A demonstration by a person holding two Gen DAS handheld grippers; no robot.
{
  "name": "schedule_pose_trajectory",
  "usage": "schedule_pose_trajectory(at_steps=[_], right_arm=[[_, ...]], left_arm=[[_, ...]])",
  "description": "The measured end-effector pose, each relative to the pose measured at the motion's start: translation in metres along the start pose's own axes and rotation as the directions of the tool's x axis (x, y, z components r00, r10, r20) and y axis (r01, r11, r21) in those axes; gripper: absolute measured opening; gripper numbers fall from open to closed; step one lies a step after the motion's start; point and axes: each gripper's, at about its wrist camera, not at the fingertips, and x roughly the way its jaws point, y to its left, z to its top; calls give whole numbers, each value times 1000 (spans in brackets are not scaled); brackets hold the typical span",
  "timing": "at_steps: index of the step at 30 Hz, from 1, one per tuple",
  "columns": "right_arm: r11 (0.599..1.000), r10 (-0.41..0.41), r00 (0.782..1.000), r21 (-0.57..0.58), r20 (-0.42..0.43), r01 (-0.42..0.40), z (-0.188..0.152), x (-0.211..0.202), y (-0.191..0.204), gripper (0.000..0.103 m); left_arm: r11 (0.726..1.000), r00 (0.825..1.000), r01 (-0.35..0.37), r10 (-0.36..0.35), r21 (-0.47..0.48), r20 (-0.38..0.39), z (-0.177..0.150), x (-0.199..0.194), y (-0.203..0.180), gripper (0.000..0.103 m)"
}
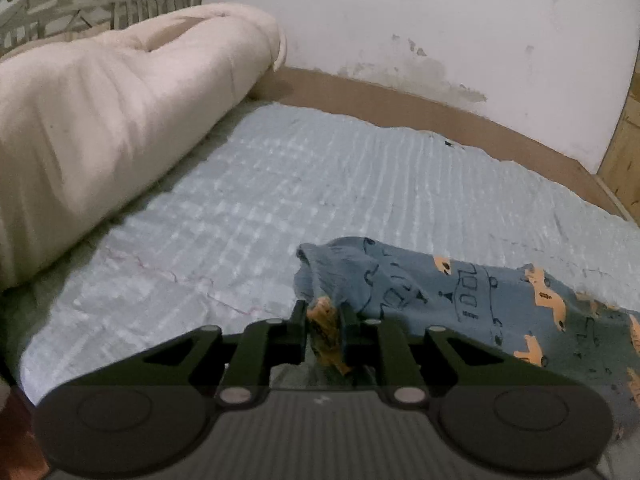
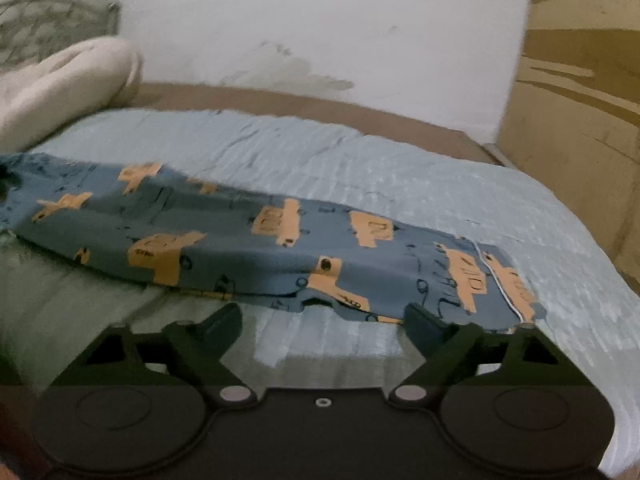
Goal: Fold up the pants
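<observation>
The pants (image 1: 460, 292) are blue with orange vehicle prints and lie on the light blue bedspread (image 1: 280, 184). In the left wrist view my left gripper (image 1: 324, 312) is shut on a bunched edge of the pants at their left end. In the right wrist view the pants (image 2: 240, 240) stretch across the bed from left to right. My right gripper (image 2: 320, 316) is open, its fingers spread just in front of the near edge of the pants, close to the right end with a white seam.
A rolled cream duvet (image 1: 112, 112) lies at the left by the metal headboard (image 1: 100, 4). A brown bed edge (image 1: 400, 104) runs along the stained white wall. A wooden panel (image 2: 580, 120) stands at the right.
</observation>
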Motion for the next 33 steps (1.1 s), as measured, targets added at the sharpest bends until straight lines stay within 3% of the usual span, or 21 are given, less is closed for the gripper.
schedule_pose_trajectory(at_steps=[1, 3, 4, 5, 7, 10, 14, 18, 20, 21, 25, 33], right_arm=[[999, 8, 1000, -41, -8, -8, 1, 2, 0, 79], [991, 17, 1000, -134, -20, -20, 2, 6, 1, 74], [985, 20, 999, -173, -26, -24, 2, 8, 2, 69], [977, 23, 999, -212, -30, -29, 3, 10, 3, 61], [959, 26, 999, -280, -34, -35, 6, 13, 4, 52], [936, 46, 998, -346, -48, -60, 11, 18, 4, 42], [896, 55, 996, -437, -77, -83, 14, 26, 7, 28], [826, 21, 995, -560, -97, -72, 9, 34, 13, 18], [807, 8, 995, -587, -95, -63, 8, 35, 12, 5], [801, 10, 996, -596, -91, -63, 7, 34, 11, 0], [746, 22, 998, -664, -54, -52, 7, 20, 7, 0], [643, 34, 987, -753, -158, -142, -12, 15, 0, 0]], left_arm=[[1000, 1000, -7, 7, 13, 3, -1, -2, -2, 23], [998, 998, -41, 40, 38, 38, -2, -9, -7, 40], [997, 997, -57, 53, 54, 62, -3, -15, -11, 63], [995, 994, -76, 70, 67, 88, -5, -22, -16, 75], [990, 987, -106, 92, 98, 132, -5, -31, -25, 77], [985, 984, -89, 64, 148, 166, -7, -44, -45, 82], [970, 985, 70, -105, 234, 140, -13, -52, -85, 87], [932, 969, 195, -232, 307, 89, -18, -47, -129, 88], [909, 958, 246, -281, 335, 57, -18, -40, -149, 88], [903, 957, 256, -288, 346, 45, -19, -37, -157, 88], [891, 959, 256, -283, 374, 19, -18, -29, -175, 88], [897, 982, 188, -179, 400, -61, -25, 10, -165, 88]])
